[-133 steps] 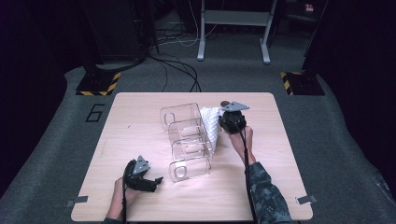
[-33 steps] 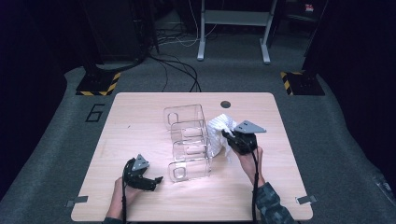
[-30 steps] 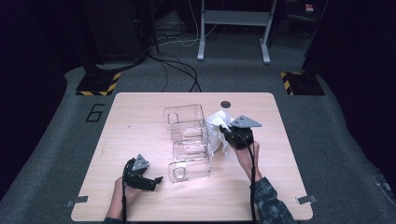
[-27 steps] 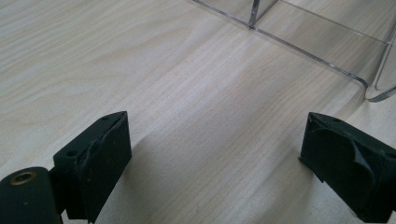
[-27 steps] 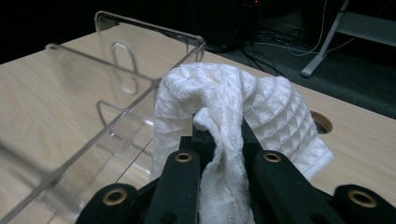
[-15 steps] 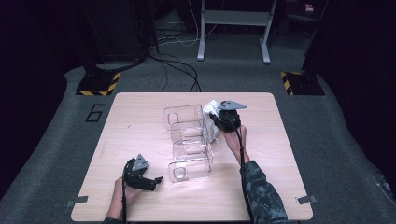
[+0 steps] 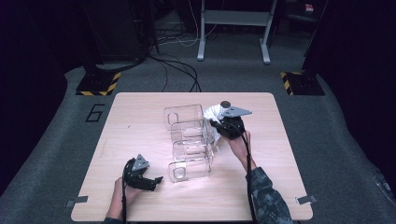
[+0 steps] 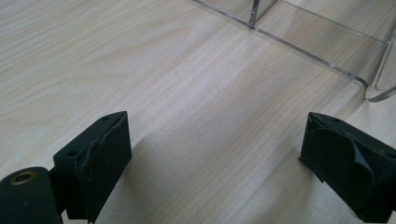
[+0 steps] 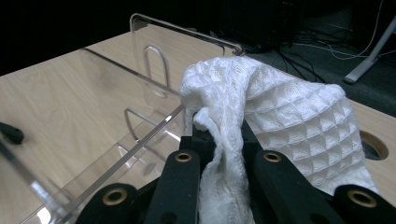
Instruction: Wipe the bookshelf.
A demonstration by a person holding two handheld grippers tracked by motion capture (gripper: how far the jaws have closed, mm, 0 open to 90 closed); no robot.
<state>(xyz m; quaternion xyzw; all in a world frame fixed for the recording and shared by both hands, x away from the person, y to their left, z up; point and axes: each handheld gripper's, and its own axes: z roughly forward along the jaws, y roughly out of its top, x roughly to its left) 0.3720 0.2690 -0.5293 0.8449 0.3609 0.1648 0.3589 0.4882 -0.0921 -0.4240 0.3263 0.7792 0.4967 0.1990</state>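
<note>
A clear acrylic organiser [image 7: 189, 142] with several open compartments stands in the middle of the wooden table [image 7: 140, 116]. My right gripper [image 7: 219, 122] [image 9: 219, 140] is shut on a white waffle-weave cloth [image 7: 214, 112] [image 9: 275, 116], held bunched just above the organiser's far right corner [image 9: 187, 51]. My left gripper [image 7: 150, 179] [image 8: 215, 154] rests on the table near the front left, jaws open with bare wood between them. The organiser's near edge [image 8: 327, 51] lies just beyond it.
A round cable hole [image 7: 224, 103] [image 9: 373, 144] sits in the table behind the cloth. Dark floor, cables [image 7: 182, 70] and a metal stand [image 7: 233, 28] lie beyond the far edge. Tape marks [image 7: 74, 202] the front corners.
My right gripper has carried the cloth from the organiser's right side toward its far right corner, lifting it higher. The left gripper has stayed where it was.
</note>
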